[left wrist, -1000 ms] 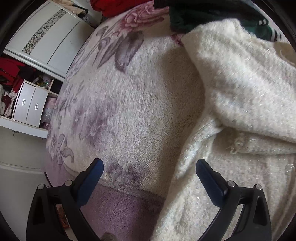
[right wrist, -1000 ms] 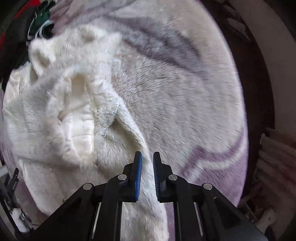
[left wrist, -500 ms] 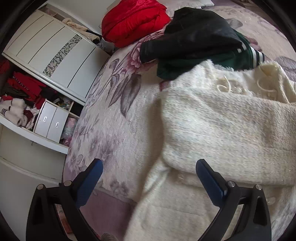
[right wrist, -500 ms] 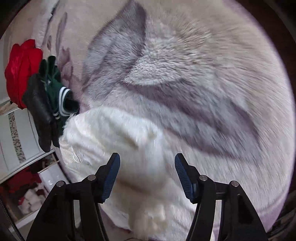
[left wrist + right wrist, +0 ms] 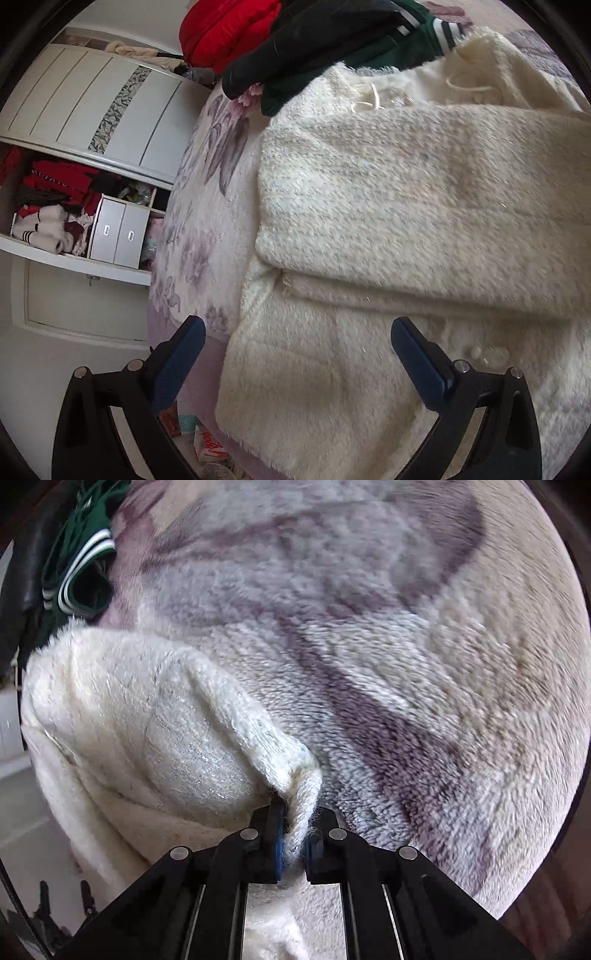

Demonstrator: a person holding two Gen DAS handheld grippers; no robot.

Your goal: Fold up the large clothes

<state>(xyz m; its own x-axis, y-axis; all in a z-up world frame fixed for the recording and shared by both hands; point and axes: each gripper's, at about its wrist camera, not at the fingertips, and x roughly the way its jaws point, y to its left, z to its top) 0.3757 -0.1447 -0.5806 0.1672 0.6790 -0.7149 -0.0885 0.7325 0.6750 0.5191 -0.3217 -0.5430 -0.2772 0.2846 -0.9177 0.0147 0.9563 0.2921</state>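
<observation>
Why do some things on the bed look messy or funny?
The dark and green clothes lie in a crumpled heap at the bed's far end, one striped cuff poking out. Loose cords trail from the cream fluffy coat. The right gripper, just closed, pinches its edge into a bunch.

No legible text in either view. Small red-and-white packet (image 5: 210, 441) on the floor, below and between the left gripper's (image 5: 295, 345) fingers, has red lettering, too blurred to read. Right wrist view: no print at all.
</observation>
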